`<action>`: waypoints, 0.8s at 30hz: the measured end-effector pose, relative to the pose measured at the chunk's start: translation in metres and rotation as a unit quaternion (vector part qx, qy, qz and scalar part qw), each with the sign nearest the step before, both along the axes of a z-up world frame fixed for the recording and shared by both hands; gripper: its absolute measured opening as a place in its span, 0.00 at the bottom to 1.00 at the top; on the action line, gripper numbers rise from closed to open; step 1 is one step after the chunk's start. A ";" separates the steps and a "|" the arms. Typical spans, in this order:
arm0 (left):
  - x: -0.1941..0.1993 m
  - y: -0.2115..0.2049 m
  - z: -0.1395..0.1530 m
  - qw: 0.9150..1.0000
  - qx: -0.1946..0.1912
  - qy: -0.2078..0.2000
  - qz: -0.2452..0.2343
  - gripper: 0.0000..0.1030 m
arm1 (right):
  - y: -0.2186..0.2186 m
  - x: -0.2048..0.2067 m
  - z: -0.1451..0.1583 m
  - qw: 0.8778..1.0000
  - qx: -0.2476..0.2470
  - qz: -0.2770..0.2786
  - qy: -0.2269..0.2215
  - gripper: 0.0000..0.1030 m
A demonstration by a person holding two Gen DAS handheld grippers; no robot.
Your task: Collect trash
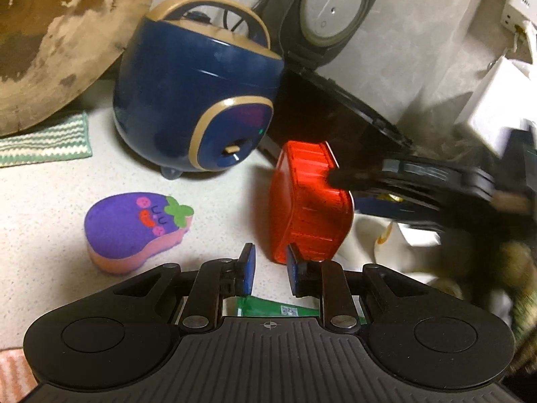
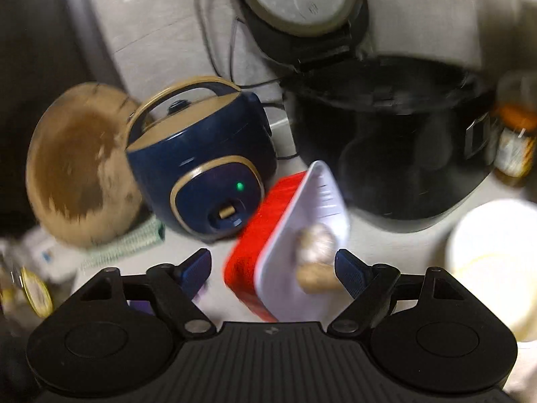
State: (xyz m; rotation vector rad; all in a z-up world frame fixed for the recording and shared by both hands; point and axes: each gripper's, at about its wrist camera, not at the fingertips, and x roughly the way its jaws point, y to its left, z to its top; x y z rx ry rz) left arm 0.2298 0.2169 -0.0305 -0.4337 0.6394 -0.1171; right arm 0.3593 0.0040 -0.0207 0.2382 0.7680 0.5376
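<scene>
**Markings.** The green packet carries a small square scan code; its print is too small to read. The white tray shows a row of fine scale lines on its inner wall, with no legible figures. The jar, far right of the blue cooker, has a label that is blurred. A green lamp is lit on the blue cooker's front panel.

**Edges and clearance.** The red box stands tilted just right of the blue cooker, close against the black cooker behind it. Bare surface lies in front of the blue cooker, broken only by the purple sponge. To the cooker's left, a round wooden board leans above a striped cloth.

**Hand-held grippers.** The left hand-held gripper sits in front of the blue cooker, pads a narrow gap apart with bare surface showing between them. The green packet shows just under the finger bases; whether it is gripped cannot be told. The right hand-held gripper stands wide open, straddling the red box without clamping it.

**View differences.** Only the right wrist view shows the white tray inside the red box, holding garlic and a ginger piece. Only the left wrist view shows the sponge clearly and the green packet.
</scene>
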 end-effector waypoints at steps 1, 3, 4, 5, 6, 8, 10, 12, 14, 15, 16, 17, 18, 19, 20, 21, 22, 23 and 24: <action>-0.002 0.002 0.000 1.000 -0.001 0.000 0.002 0.22 | 0.007 0.011 -0.006 0.999 0.016 0.014 0.029 0.38; -0.006 0.005 0.000 1.000 -0.002 0.002 0.007 0.22 | 0.018 0.029 -0.015 0.993 0.050 0.050 0.091 0.13; -0.009 0.008 -0.001 1.000 -0.003 0.001 0.011 0.22 | 0.018 0.032 -0.014 0.992 0.063 0.053 0.100 0.13; -0.011 0.010 -0.001 1.000 -0.005 0.000 0.014 0.22 | 0.015 0.030 -0.009 0.991 0.078 0.056 0.095 0.13; -0.013 0.012 -0.001 1.000 -0.007 -0.001 0.018 0.22 | 0.009 0.027 -0.003 0.989 0.101 0.062 0.090 0.12; -0.016 0.015 -0.001 1.000 -0.011 -0.003 0.024 0.22 | -0.008 0.020 0.002 0.980 0.163 0.066 0.099 0.12; -0.017 0.014 0.001 1.000 -0.013 -0.007 0.024 0.22 | -0.032 0.018 0.000 0.964 0.232 0.053 0.122 0.11; -0.018 0.011 0.004 1.000 -0.013 -0.014 0.021 0.22 | -0.052 0.010 -0.010 0.949 0.279 0.040 0.139 0.11; -0.019 0.006 0.009 1.000 -0.012 -0.021 0.013 0.22 | -0.068 -0.001 -0.018 0.945 0.296 0.024 0.138 0.12; -0.019 0.003 0.010 1.000 -0.011 -0.024 0.009 0.22 | -0.076 -0.007 -0.021 0.944 0.298 0.012 0.138 0.13; -0.019 -0.001 0.013 1.000 -0.010 -0.029 0.003 0.22 | -0.085 -0.012 -0.023 0.943 0.300 0.000 0.141 0.13; -0.019 -0.006 0.015 0.999 -0.010 -0.032 -0.002 0.22 | -0.090 -0.016 -0.027 0.943 0.300 -0.013 0.143 0.13; -0.019 -0.011 0.018 0.999 -0.009 -0.038 -0.011 0.22 | -0.097 -0.021 -0.030 0.944 0.295 -0.027 0.143 0.13; -0.020 -0.018 0.021 0.998 -0.007 -0.048 -0.026 0.22 | -0.101 -0.023 -0.032 0.946 0.289 -0.036 0.142 0.14; -0.021 -0.025 0.024 0.997 -0.005 -0.058 -0.043 0.22 | -0.106 -0.026 -0.033 0.948 0.281 -0.044 0.141 0.14; -0.021 -0.035 0.026 0.996 -0.003 -0.065 -0.062 0.22 | -0.108 -0.029 -0.034 0.952 0.268 -0.050 0.141 0.13; -0.020 -0.045 0.028 0.994 0.001 -0.067 -0.085 0.22 | -0.108 -0.030 -0.036 0.954 0.257 -0.051 0.146 0.13; -0.019 -0.054 0.029 0.993 0.007 -0.068 -0.100 0.22 | -0.107 -0.031 -0.038 0.955 0.246 -0.051 0.156 0.13; -0.017 -0.062 0.030 0.992 0.014 -0.067 -0.109 0.22 | -0.105 -0.032 -0.039 0.956 0.240 -0.044 0.165 0.13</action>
